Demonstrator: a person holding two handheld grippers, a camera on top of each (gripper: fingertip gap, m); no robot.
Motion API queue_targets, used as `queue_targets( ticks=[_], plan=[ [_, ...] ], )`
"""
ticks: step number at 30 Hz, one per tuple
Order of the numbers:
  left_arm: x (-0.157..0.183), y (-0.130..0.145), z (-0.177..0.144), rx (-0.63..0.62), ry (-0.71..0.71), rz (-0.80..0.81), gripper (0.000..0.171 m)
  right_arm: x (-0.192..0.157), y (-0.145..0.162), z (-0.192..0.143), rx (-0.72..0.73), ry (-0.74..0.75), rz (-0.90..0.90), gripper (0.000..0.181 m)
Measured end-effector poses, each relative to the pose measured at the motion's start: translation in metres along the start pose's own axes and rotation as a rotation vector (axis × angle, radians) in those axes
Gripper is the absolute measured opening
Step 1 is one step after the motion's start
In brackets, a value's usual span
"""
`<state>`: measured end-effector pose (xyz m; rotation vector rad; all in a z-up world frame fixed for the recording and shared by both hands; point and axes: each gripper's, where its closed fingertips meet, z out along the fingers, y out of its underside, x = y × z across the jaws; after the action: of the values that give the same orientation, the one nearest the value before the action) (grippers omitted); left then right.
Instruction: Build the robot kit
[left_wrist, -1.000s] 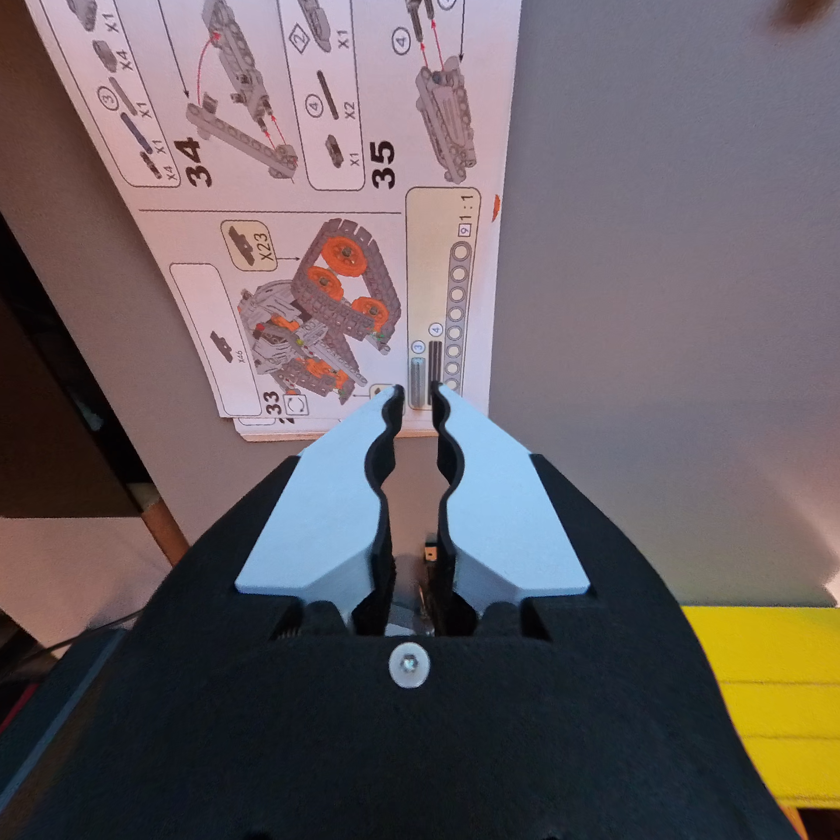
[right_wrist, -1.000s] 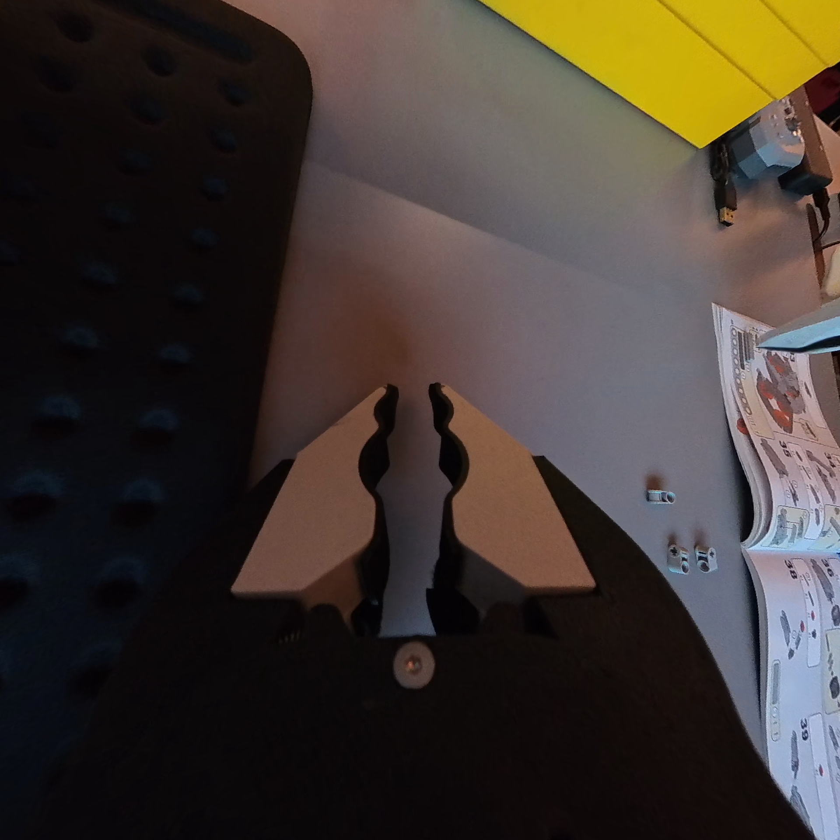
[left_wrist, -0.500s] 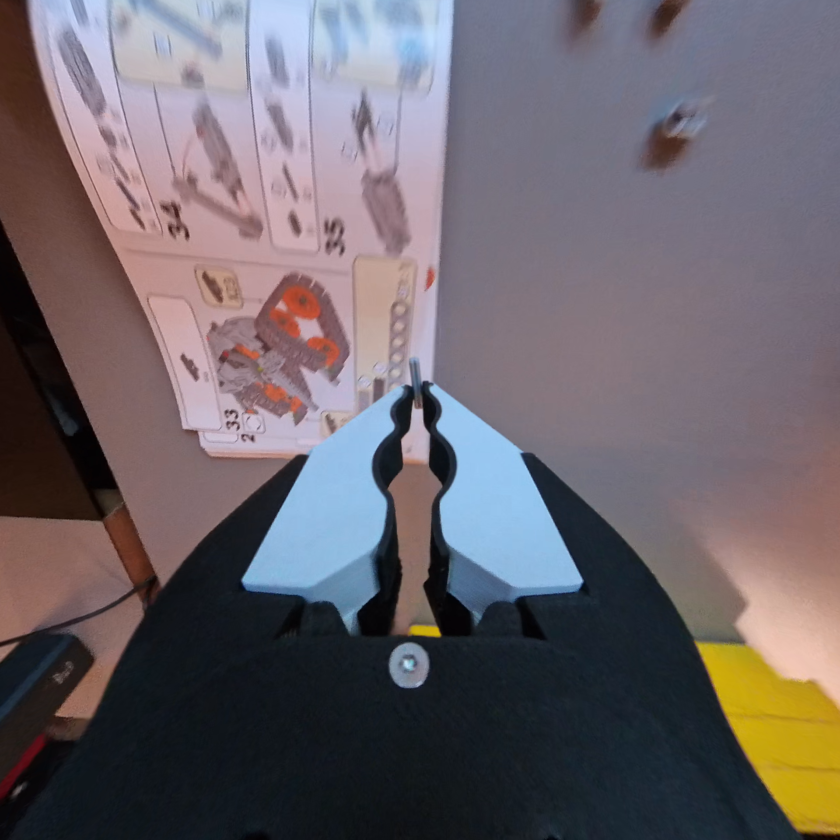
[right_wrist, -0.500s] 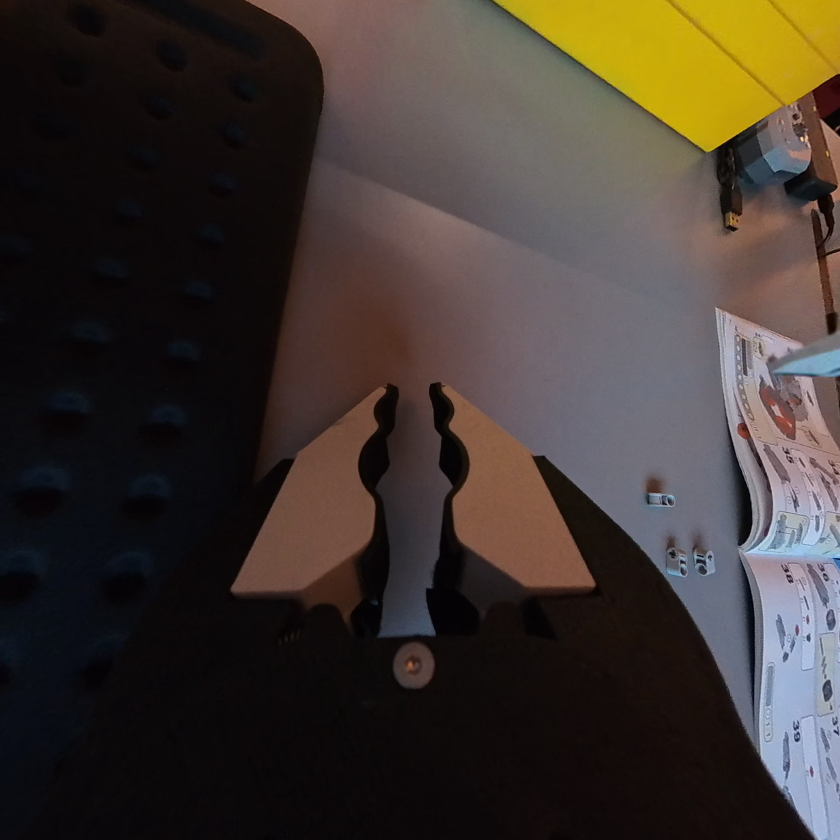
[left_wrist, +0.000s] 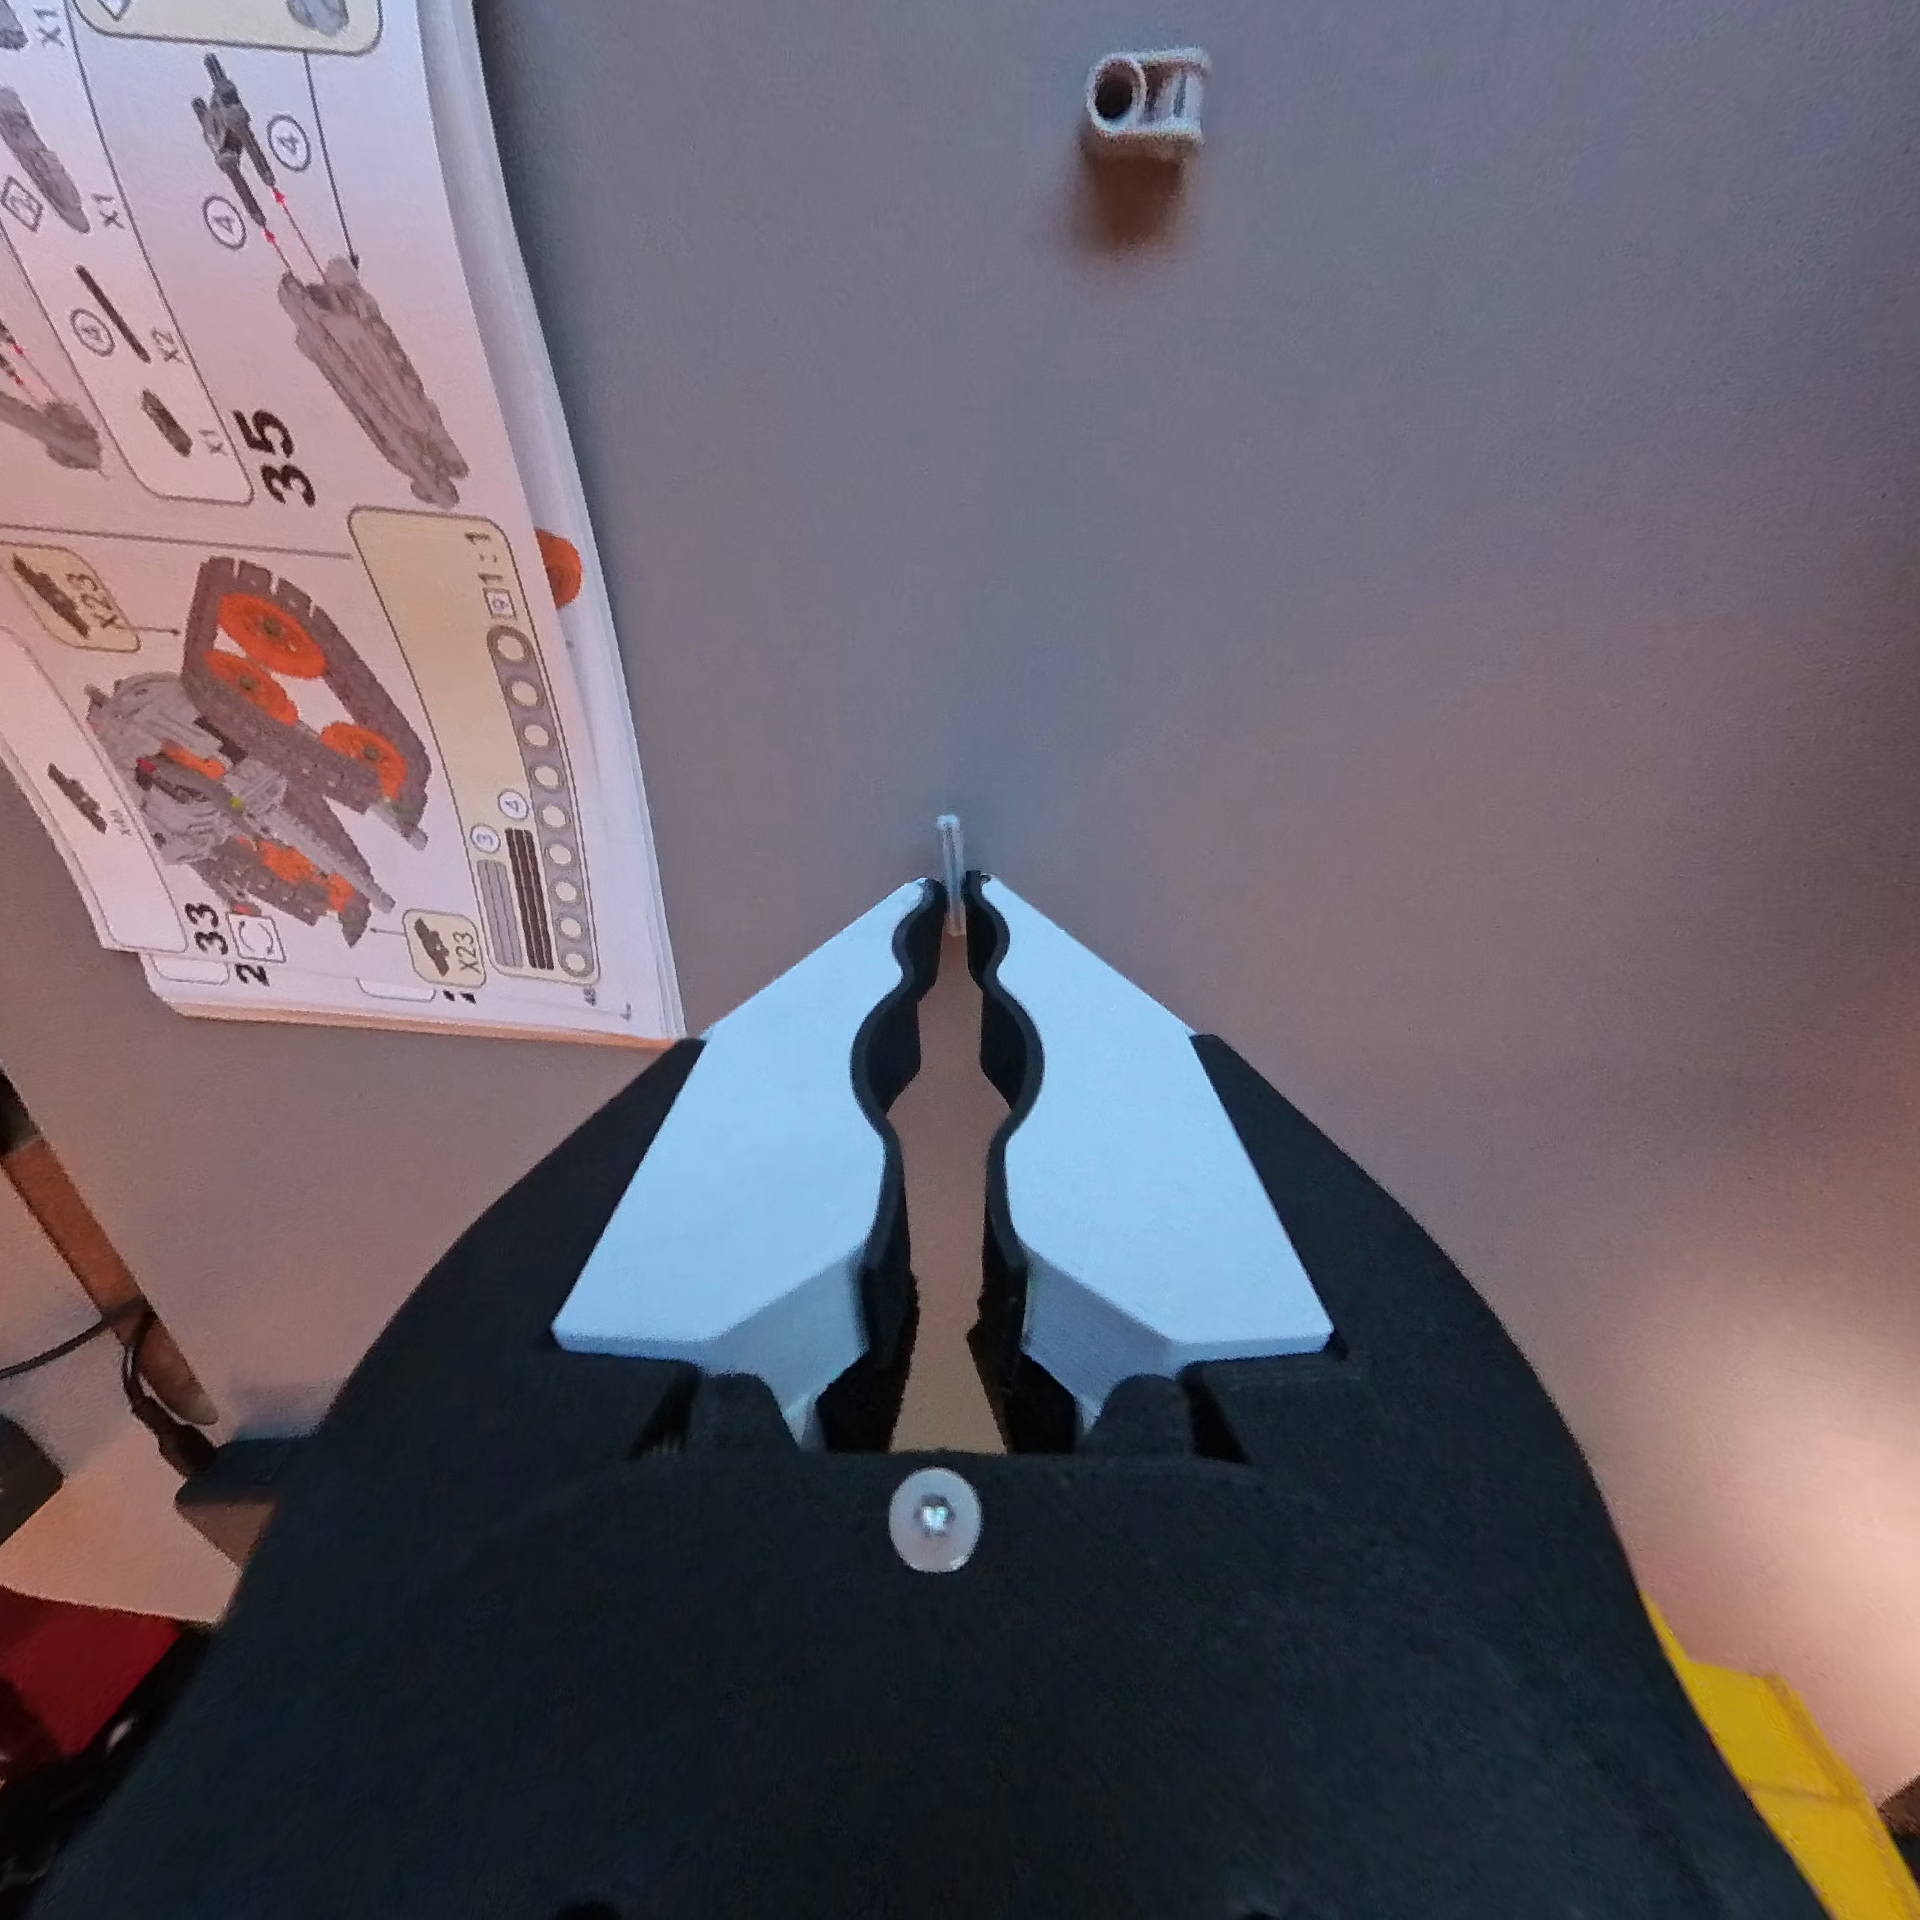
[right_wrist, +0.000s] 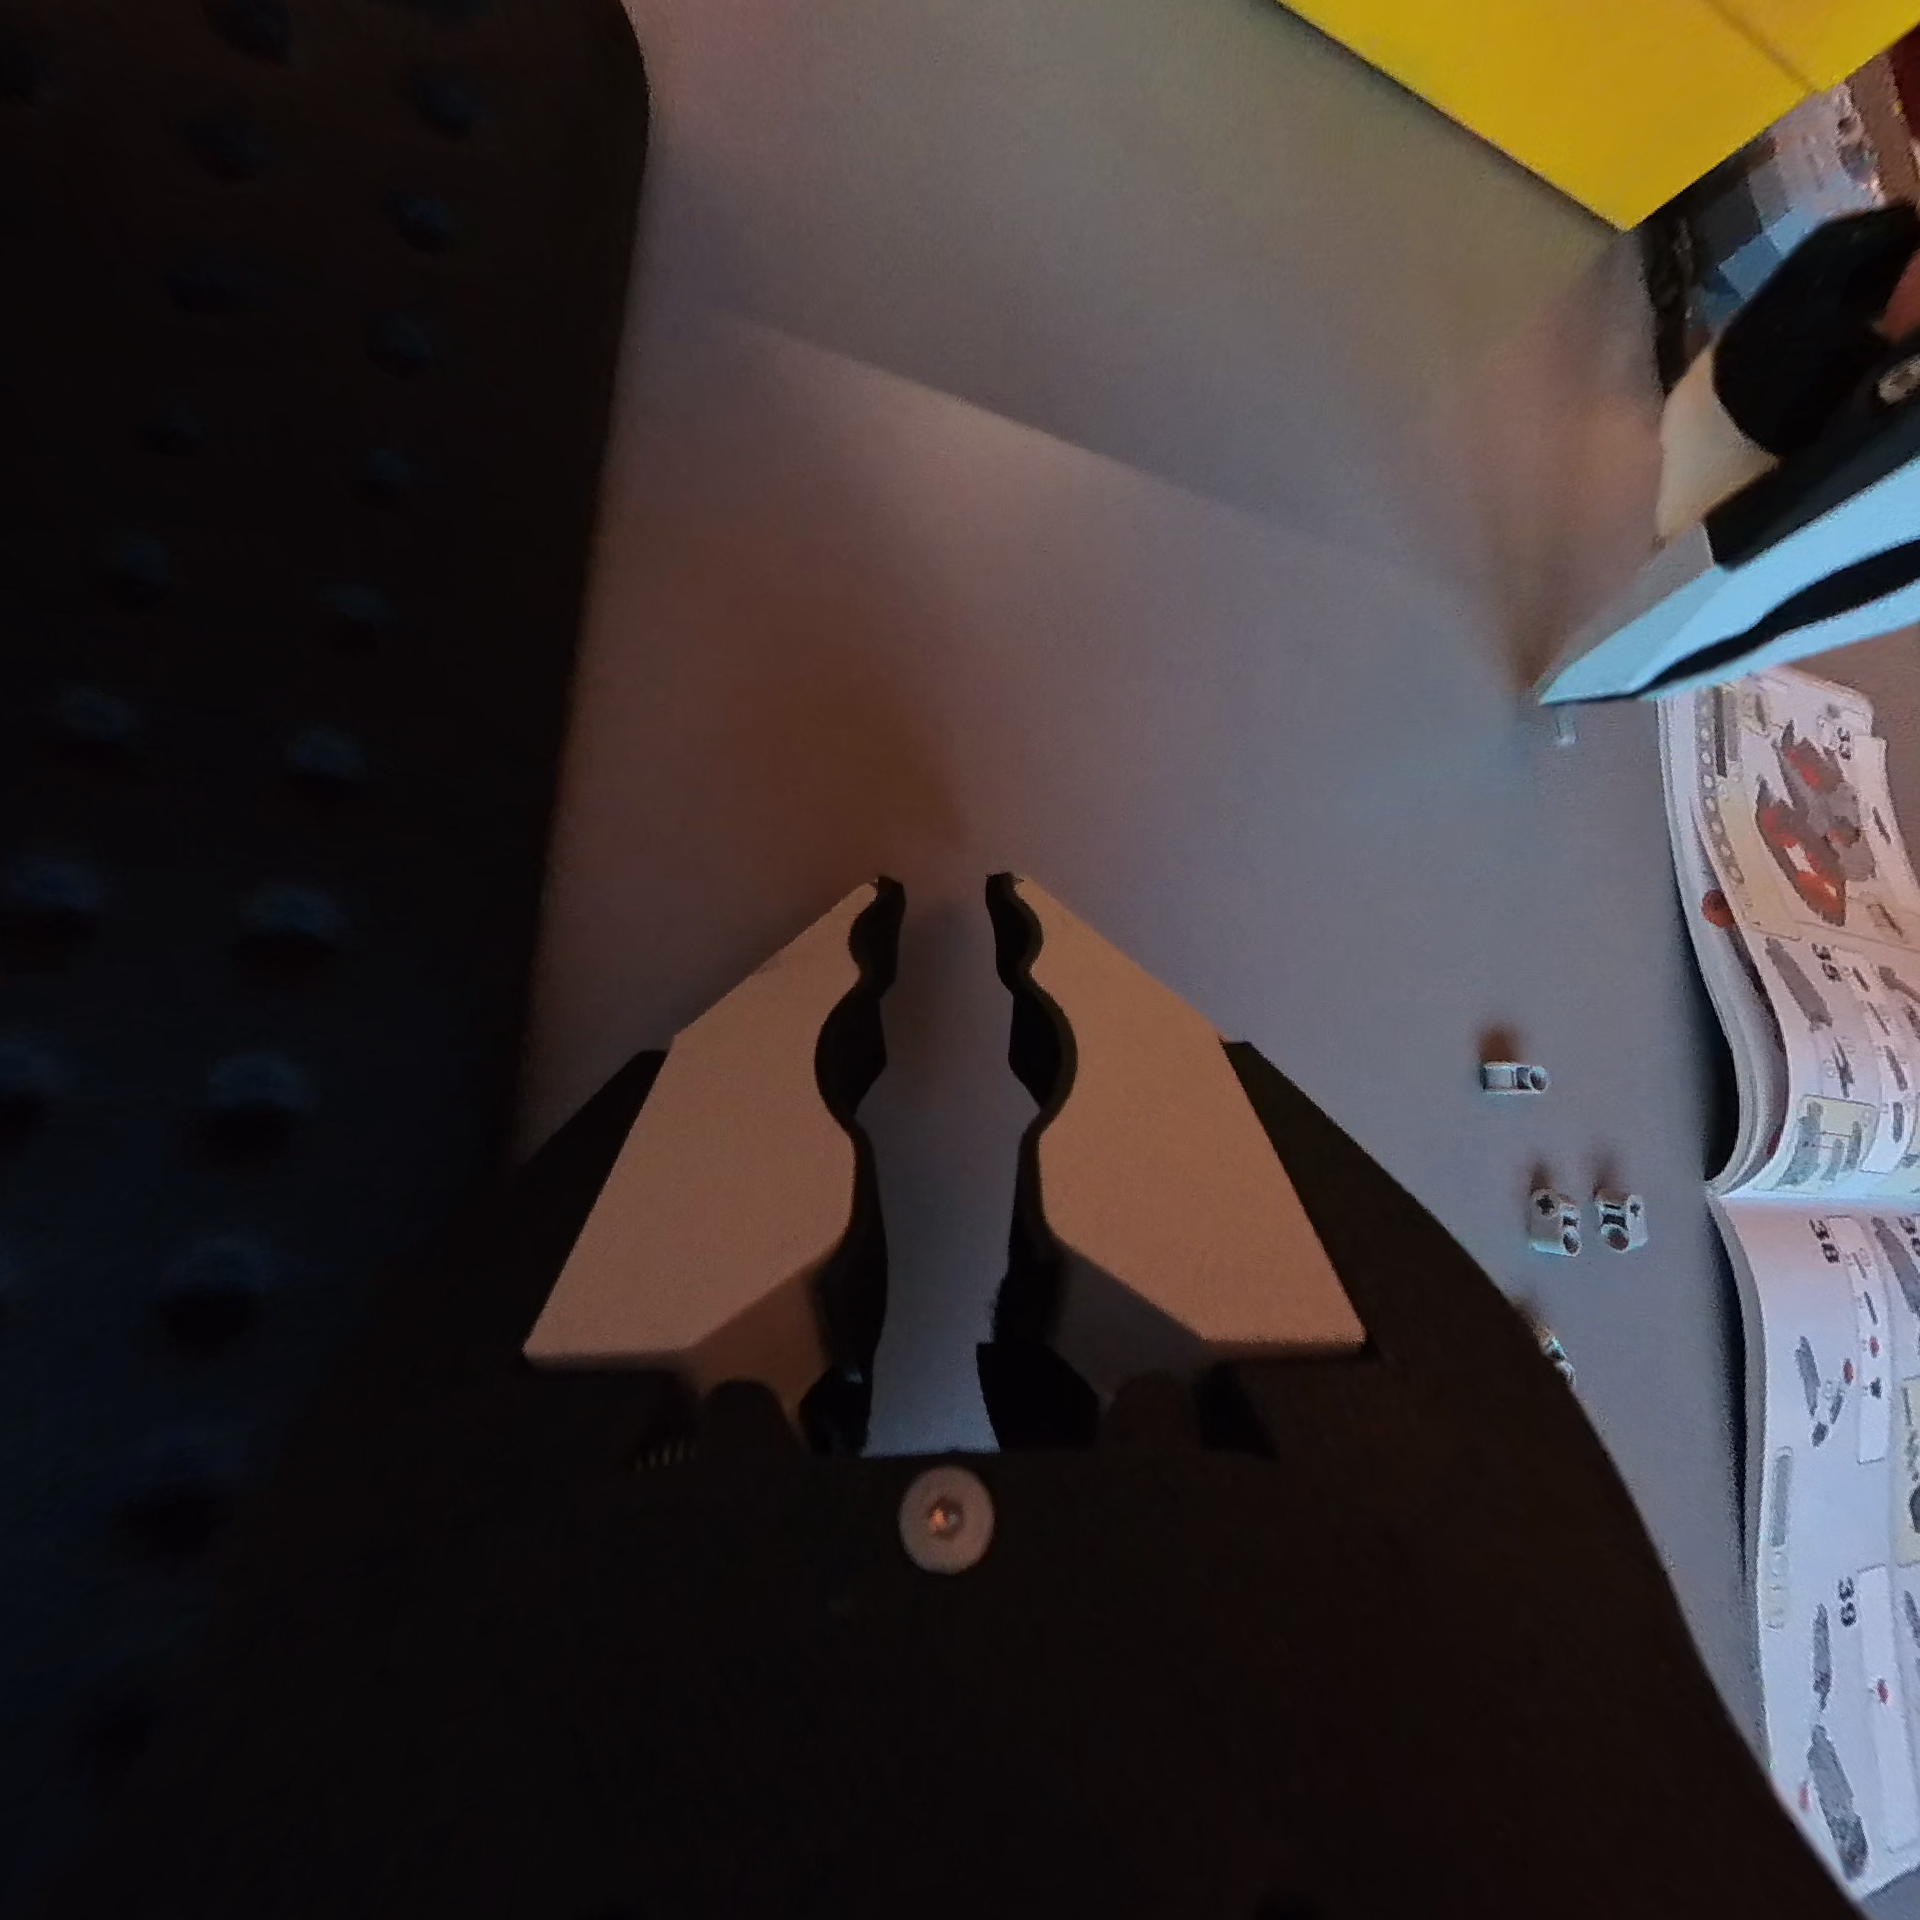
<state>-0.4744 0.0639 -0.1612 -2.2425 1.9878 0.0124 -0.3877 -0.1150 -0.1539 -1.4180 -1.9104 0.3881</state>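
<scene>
**A:** Two grippers in play. The left gripper (left_wrist: 951, 883) has its tips nipped onto a thin pale pin (left_wrist: 949, 852), which pokes out just past them, over the bare grey worktop (left_wrist: 1351, 623).

**B:** And the right gripper (right_wrist: 943, 883)?

**A:** Spread a little, nothing between the fingers, parked over the worktop beside a big dark studded slab (right_wrist: 260, 727) on its left.

**B:** What sits around the pin?

**A:** In the left wrist view, an open instruction booklet (left_wrist: 312, 520) lies to the left, and one small grey connector piece (left_wrist: 1143, 104) rests far ahead, well apart from the pin. From the right wrist view, that same connector (right_wrist: 1514, 1077) lies just beside the booklet, and two more small grey pieces (right_wrist: 1555, 1212) sit nearer, close together.

**B:** So how far along would you call it?

**A:** My read: the pin is picked up and carried clear of the surface; it is joined to nothing yet. The loose pieces lie untouched, and the right gripper has taken nothing.

**B:** Anything yellow?

**A:** Yes, a yellow box (right_wrist: 1558, 83) at the far edge.
</scene>
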Motion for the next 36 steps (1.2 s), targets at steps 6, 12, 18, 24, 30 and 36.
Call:
queue_targets(
  ticks=[6, 12, 18, 24, 30, 36],
  plan=[
    [0.003, 0.013, 0.001, -0.031, -0.004, 0.006, 0.002, 0.0, 0.0, 0.001, 0.007, -0.004, 0.013, 0.018],
    [0.002, 0.013, 0.003, -0.041, -0.016, 0.03, 0.002, 0.0, -0.001, 0.001, 0.011, -0.006, 0.023, 0.018],
    [0.002, 0.013, 0.004, -0.044, -0.011, 0.039, 0.002, 0.0, -0.001, 0.002, 0.013, -0.007, 0.027, 0.018],
    [0.001, 0.013, 0.004, -0.051, -0.002, 0.032, 0.005, 0.0, 0.0, 0.002, 0.011, -0.006, 0.025, 0.018],
    [-0.003, 0.012, -0.006, -0.017, -0.004, -0.007, 0.017, 0.0, 0.0, 0.002, 0.01, -0.006, 0.024, 0.018],
    [-0.042, 0.033, -0.078, 0.067, -0.243, -0.136, 0.023, 0.001, 0.001, 0.002, 0.01, -0.006, 0.022, 0.017]
  ],
)
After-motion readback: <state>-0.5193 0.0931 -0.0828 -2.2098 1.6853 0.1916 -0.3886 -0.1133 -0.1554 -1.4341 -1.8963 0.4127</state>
